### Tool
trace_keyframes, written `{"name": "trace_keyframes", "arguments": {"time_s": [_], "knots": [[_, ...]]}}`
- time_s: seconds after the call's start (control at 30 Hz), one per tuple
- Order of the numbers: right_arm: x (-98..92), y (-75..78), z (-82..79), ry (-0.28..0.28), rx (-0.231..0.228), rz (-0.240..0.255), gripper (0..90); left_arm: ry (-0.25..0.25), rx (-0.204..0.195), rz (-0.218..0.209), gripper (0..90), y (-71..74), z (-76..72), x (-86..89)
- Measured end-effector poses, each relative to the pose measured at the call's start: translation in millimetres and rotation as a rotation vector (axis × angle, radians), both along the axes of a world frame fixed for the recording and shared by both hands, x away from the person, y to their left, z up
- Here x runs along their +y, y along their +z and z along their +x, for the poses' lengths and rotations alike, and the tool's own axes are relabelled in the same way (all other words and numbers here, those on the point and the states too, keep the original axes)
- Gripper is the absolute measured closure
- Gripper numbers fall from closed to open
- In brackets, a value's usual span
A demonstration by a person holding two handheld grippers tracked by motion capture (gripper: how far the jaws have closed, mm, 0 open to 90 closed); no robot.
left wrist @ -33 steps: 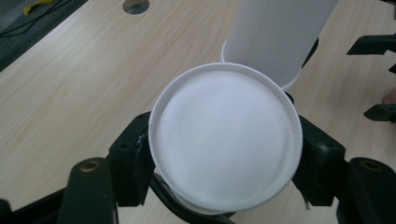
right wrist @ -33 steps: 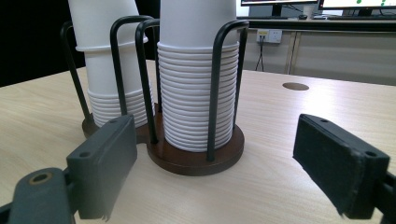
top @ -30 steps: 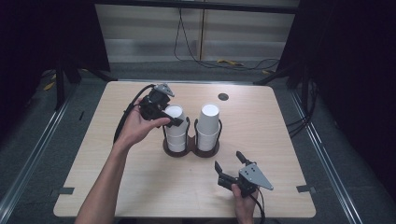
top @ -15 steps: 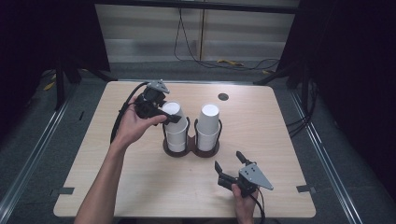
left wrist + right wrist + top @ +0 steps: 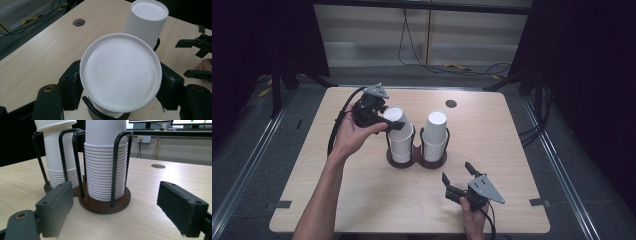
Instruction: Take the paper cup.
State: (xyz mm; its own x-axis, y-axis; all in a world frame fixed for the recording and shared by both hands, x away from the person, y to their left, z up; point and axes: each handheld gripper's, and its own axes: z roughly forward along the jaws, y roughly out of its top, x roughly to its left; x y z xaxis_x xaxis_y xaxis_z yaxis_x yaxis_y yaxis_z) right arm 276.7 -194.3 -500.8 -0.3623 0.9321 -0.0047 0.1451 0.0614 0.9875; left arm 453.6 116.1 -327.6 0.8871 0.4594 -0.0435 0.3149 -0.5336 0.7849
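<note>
A black wire holder on a brown base (image 5: 417, 161) (image 5: 100, 206) carries two stacks of upturned white paper cups. My left gripper (image 5: 391, 120) (image 5: 120, 87) is shut on the top cup (image 5: 394, 117) (image 5: 121, 75) of the left stack (image 5: 401, 147) (image 5: 60, 170), one jaw on each side of its wall. That cup is tilted and stands raised above the cups under it. The right stack (image 5: 435, 132) (image 5: 147, 22) (image 5: 105, 170) is untouched. Near the front edge my right gripper (image 5: 456, 171) (image 5: 117, 205) rests open, aimed at the holder with nothing between its jaws.
The holder stands mid-table on a light wooden top (image 5: 362, 190). A round cable hole (image 5: 451, 103) (image 5: 78, 22) (image 5: 158, 166) lies behind the right stack. Black cable trails from the left gripper over the table's left side. Dark floor and rails surround the table.
My left gripper has shifted slightly left and back with the top cup in it, tilting the cup. The right gripper has kept still.
</note>
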Motion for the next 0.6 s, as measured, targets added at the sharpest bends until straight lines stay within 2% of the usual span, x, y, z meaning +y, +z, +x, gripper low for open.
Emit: {"name": "trace_keyframes", "arguments": {"time_s": [0.03, 0.07, 0.27, 0.3, 0.33, 0.6], "knots": [[0.1, 0.0, 0.0, 0.0, 0.001, 0.001, 13.2, 0.004, 0.004, -0.016, 33.2, -1.1, -0.7, 0.3], [-0.1, 0.0, 0.1, 0.002, 0.0, 0.0, 13.2, 0.002, -0.003, -0.011, 33.2, -0.9, -1.2, 1.6], [0.1, 0.0, 0.0, -0.001, 0.001, 0.0, 13.2, 0.017, -0.012, -0.057, 33.2, -0.8, -4.6, 5.7], [0.1, 0.0, 0.0, -0.001, 0.001, 0.0, 13.2, 0.019, -0.027, -0.049, 33.2, 0.3, -5.0, 6.9], [0.1, 0.0, 0.2, 0.0, 0.0, 0.0, 13.2, 0.024, -0.026, -0.068, 33.2, 0.2, -6.3, 6.8], [0.4, 0.1, 0.6, -0.002, 0.003, -0.001, 13.2, 0.032, -0.064, -0.103, 33.1, 2.4, -11.6, 9.8]]}}
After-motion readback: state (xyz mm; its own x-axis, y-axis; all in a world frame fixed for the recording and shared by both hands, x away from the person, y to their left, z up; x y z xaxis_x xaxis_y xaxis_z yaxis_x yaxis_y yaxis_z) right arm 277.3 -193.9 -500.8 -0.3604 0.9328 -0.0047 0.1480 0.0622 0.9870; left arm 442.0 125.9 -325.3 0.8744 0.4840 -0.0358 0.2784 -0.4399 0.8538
